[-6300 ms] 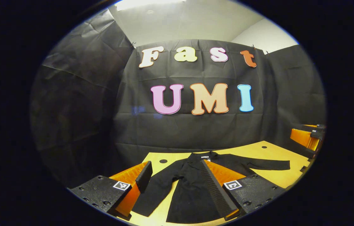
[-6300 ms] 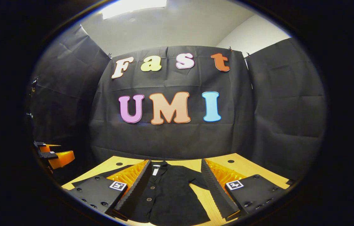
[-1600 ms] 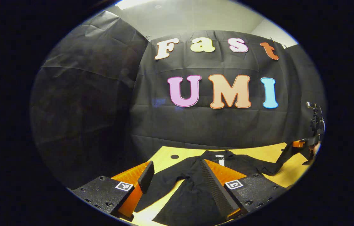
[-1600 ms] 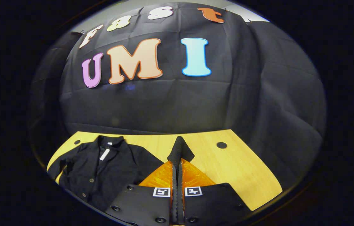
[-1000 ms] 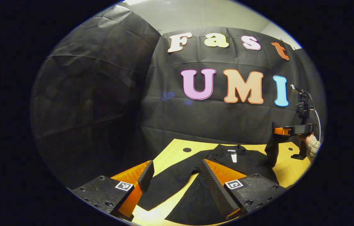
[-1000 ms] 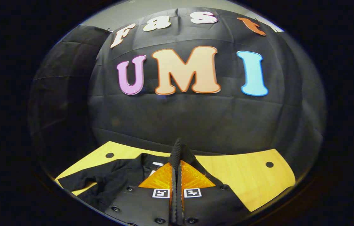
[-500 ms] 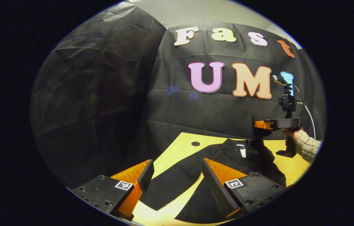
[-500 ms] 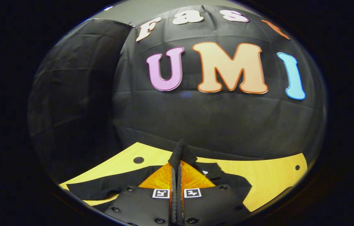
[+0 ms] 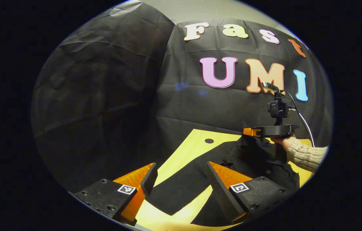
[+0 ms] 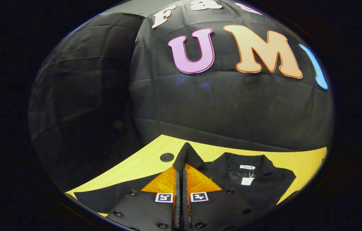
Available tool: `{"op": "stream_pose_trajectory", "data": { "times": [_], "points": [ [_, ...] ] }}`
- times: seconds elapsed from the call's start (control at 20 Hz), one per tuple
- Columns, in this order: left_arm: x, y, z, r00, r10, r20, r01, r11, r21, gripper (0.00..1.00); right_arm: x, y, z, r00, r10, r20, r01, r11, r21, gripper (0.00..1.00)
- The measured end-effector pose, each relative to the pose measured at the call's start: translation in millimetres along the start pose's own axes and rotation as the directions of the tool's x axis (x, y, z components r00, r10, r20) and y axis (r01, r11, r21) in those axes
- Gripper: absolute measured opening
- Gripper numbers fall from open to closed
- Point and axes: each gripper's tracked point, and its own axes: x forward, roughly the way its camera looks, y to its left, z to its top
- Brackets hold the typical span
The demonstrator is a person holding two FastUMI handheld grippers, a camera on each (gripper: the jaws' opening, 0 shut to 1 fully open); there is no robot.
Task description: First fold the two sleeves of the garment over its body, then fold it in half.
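Right gripper view: right gripper point(image 10: 181, 154) pinched the black sleeve cuff point(image 10: 190, 157) above the shirt point(image 10: 258, 183), collar just right. Left gripper point(image 9: 177, 173) hung spread, other sleeve point(image 9: 181, 189) lying diagonally between its fingers on the table point(image 9: 193, 144).

L gripper point(image 9: 179, 179): I see fingers spread wide, nothing between them, low over the table point(image 9: 190, 150) | R gripper point(image 10: 181, 160): fingers pressed together on a pinch of black sleeve point(image 10: 187, 155), above the table | R hand point(image 9: 283, 141): wrapped on its handle, knit cuff showing
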Motion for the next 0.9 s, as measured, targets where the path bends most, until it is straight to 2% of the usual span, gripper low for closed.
{"op": "stream_pose_trajectory", "data": {
  "times": [0.25, 0.35, 0.4, 0.5, 0.55, 0.6, 0.65, 0.8, 0.85, 0.9],
  "points": [
    [4.3, 7.2, -15.4, 0.999, 0.002, -0.044, -0.003, 1.0, -0.021, 0.91, 19.8, 1.3, -12.8, 1.0, 0.007, -0.016, -0.006, 0.998, 0.058, 0.14],
    [4.9, 8.9, -17.1, 0.998, 0.011, -0.054, -0.012, 1.0, -0.025, 0.95, 26.1, 6.6, -11.2, 1.0, 0.025, -0.011, -0.023, 0.993, 0.112, 0.29],
    [5.1, 9.9, -18.6, 0.998, 0.016, -0.062, -0.018, 0.999, -0.028, 0.92, 27.2, 7.4, -7.7, 1.0, 0.028, 0.002, -0.028, 0.991, 0.134, 0.38],
    [6.7, 12.7, -25.7, 0.996, 0.026, -0.085, -0.029, 0.999, -0.033, 0.92, 26.9, 4.1, 5.2, 0.999, 0.01, 0.04, -0.016, 0.988, 0.152, 0.48],
    [8.8, 16.9, -31.3, 0.995, 0.031, -0.09, -0.034, 0.999, -0.031, 0.92, 23.9, 3.1, 11.4, 0.998, 0.004, 0.058, -0.013, 0.988, 0.156, 0.67],
    [9.5, 20.8, -32.7, 0.995, 0.035, -0.09, -0.038, 0.999, -0.028, 0.92, 21.8, 0.4, 17.9, 0.997, -0.006, 0.073, -0.006, 0.988, 0.157, 0.63],
    [6.7, 25.6, -35.8, 0.995, 0.036, -0.089, -0.039, 0.999, -0.028, 0.92, 16.7, -4.5, 23.5, 0.996, -0.021, 0.089, 0.007, 0.988, 0.155, 0.63],
    [3.5, 28.2, -46.1, 0.994, 0.029, -0.106, -0.034, 0.998, -0.047, 0.92, -4.3, -12.9, 46.7, 0.99, -0.025, 0.141, 0.003, 0.988, 0.156, 0.84],
    [5.0, 27.4, -52.5, 0.992, 0.027, -0.121, -0.034, 0.998, -0.054, 0.92, -13.0, -15.4, 54.3, 0.987, -0.016, 0.158, -0.008, 0.988, 0.152, 0.8],
    [6.0, 29.3, -57.0, 0.991, 0.026, -0.133, -0.034, 0.998, -0.061, 0.92, -24.0, -18.8, 62.4, 0.985, -0.014, 0.172, -0.011, 0.989, 0.145, 0.92]
  ]
}}
